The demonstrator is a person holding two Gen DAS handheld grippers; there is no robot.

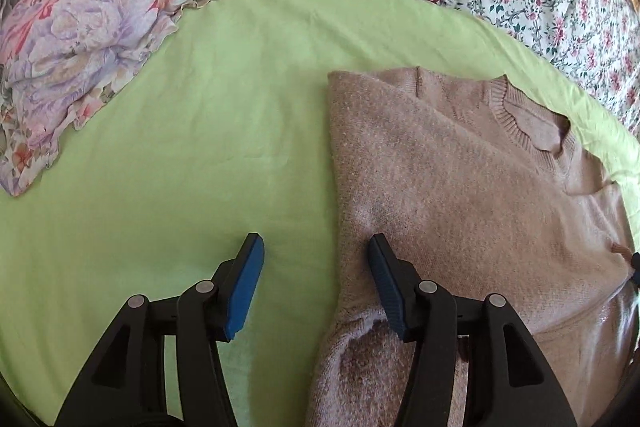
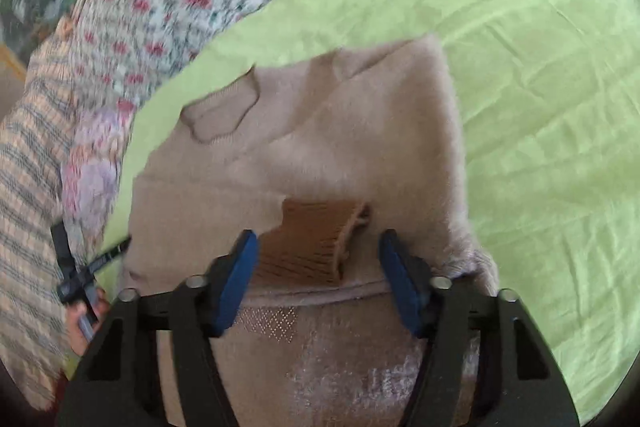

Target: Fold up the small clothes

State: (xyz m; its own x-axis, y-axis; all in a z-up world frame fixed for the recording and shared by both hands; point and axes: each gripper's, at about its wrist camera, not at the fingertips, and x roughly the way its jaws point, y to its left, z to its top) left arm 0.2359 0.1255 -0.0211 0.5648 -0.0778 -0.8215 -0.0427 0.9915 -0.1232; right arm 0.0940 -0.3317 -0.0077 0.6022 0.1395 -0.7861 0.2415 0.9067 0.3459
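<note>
Sweater: the pink-beige sweater (image 1: pixel 460 187) lies partly folded on the green sheet (image 1: pixel 200 107) of the bed, one side already turned in.
Left hand-held gripper (image 1: pixel 316 287): jaws wide, holding nothing, straddling the sweater's folded edge.
Right hand-held gripper (image 2: pixel 318 279): jaws wide, empty, with the ribbed cuff (image 2: pixel 312 243) between them.
Doing it well: likely close on the cuff, lift low, lay the sleeve flat without dragging the layers underneath.
Hard to see: the right view is blurred; the hem is cut off; the floral quilt (image 1: pixel 80 39) lies well apart.
</note>
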